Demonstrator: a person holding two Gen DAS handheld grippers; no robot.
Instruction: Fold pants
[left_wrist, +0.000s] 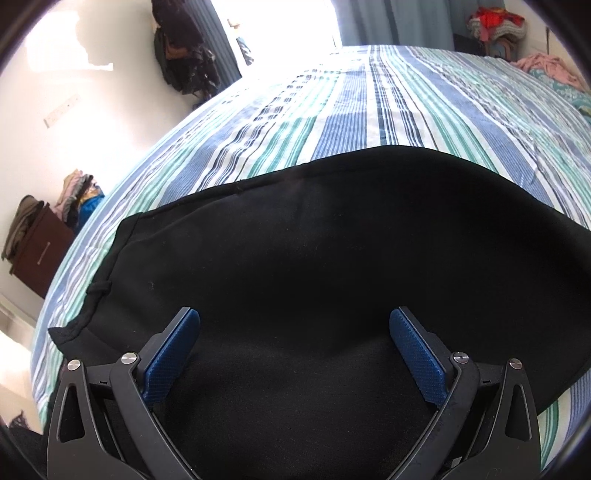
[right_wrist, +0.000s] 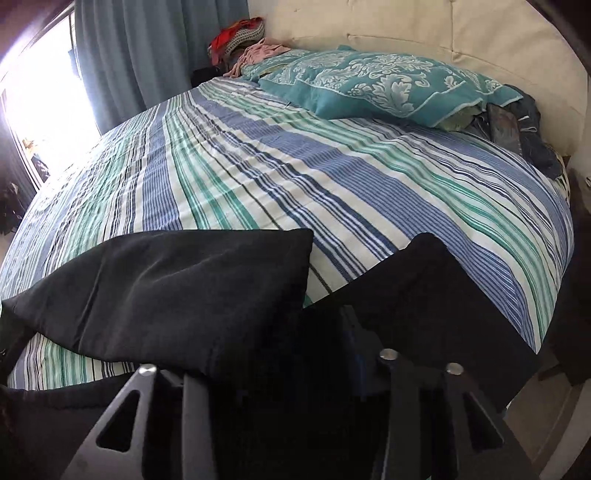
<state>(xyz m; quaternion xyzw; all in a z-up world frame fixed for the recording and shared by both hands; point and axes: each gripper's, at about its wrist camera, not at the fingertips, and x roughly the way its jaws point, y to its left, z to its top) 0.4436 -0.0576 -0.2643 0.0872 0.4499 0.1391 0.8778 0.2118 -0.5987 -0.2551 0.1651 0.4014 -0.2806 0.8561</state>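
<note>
Left wrist: left gripper (left_wrist: 294, 325) spread wide over black pants (left_wrist: 332, 240), gripping nothing.
Right gripper (right_wrist: 295, 332) buried in fabric on the striped bedsheet (right_wrist: 332, 177), can't tell its state.

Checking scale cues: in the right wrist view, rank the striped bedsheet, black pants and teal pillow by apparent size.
1. striped bedsheet
2. black pants, enlarged by nearness to the camera
3. teal pillow, farther off, so true size is unsure
</note>
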